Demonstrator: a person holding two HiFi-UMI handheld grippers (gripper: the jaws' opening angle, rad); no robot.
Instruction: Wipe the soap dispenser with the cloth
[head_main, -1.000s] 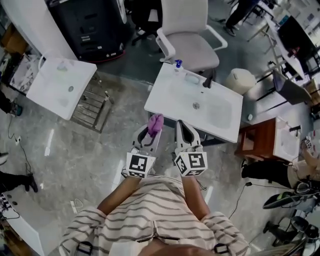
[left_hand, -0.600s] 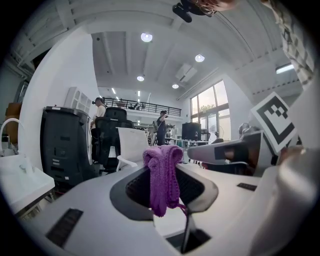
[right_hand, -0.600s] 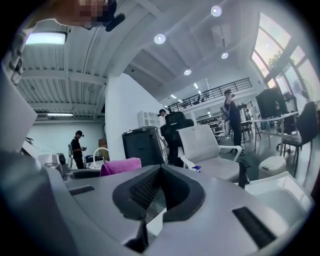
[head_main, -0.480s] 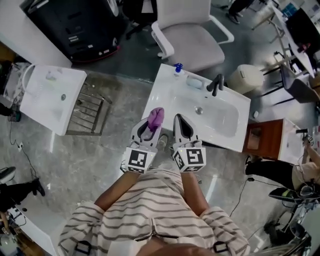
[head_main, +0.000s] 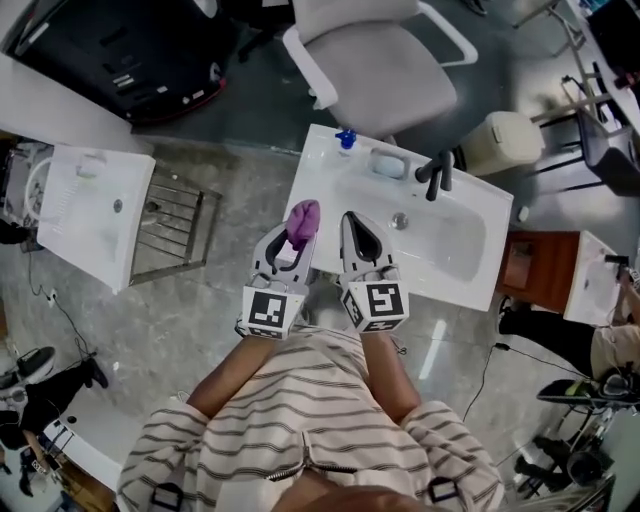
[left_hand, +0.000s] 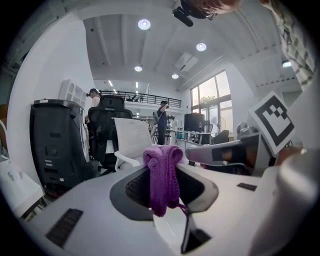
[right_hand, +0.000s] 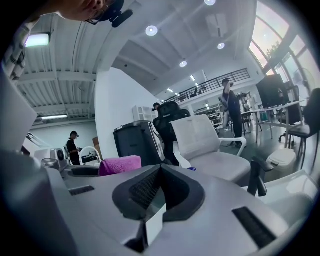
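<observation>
Both grippers now reach over the near edge of the white sink (head_main: 470, 283) — a second ago they hung short of it. The left gripper (head_main: 297, 236) clamps the purple cloth (head_main: 303, 219), bunched at its jaw tips; the right gripper (head_main: 350, 219) has its jaws pressed together on nothing. The blue-topped soap dispenser (head_main: 346, 139) stands on the sink's far left corner — apart from the cloth, beside a soap dish (head_main: 386, 165).

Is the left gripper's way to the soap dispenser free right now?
Probably yes: the left gripper, shut on the cloth, is over the sink's near edge, only bare sink lies between it and the soap dispenser, and the faucet stands off to the right.
</observation>
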